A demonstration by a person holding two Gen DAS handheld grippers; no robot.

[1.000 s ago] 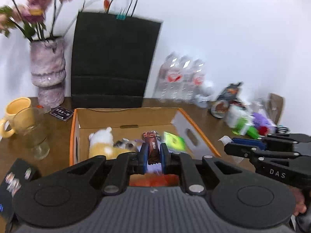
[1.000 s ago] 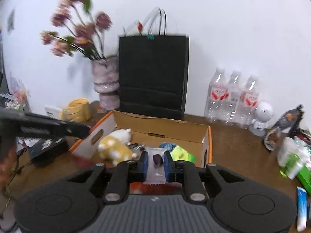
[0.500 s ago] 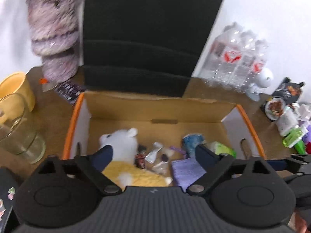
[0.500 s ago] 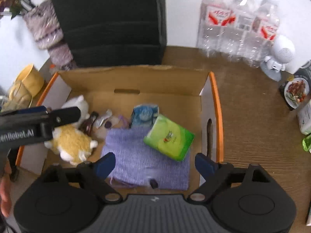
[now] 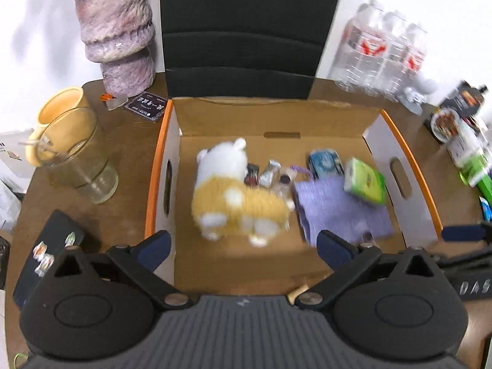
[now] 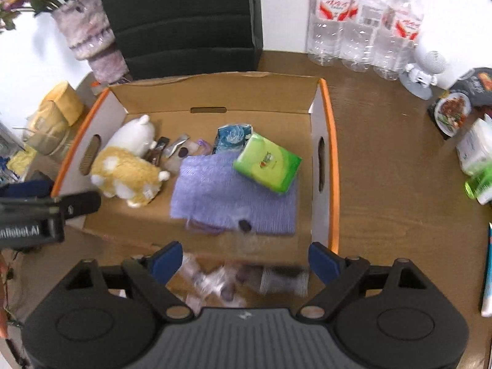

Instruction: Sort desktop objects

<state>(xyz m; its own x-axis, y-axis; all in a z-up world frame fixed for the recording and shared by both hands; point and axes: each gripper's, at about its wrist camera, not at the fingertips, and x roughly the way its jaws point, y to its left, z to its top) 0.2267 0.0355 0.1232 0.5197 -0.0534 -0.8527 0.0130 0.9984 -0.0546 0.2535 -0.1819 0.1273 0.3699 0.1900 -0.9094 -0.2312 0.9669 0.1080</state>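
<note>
Both tools just spread wide, nothing gripped. Left tool [image 5: 243, 244] sat below the plush toy [image 5: 233, 196] in the cardboard box [image 5: 160, 160]; right tool [image 6: 246, 256] framed a blurred clear wrapper [image 6: 215, 279] at lower centre.

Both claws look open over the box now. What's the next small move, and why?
Probably lift both clear and swing the right claw toward the green pack on the table. Both claws have just opened; the left claw has nothing between its pads, and a blurred clear packet is below the right one inside the cardboard box. Loose items remain outside it.
</note>
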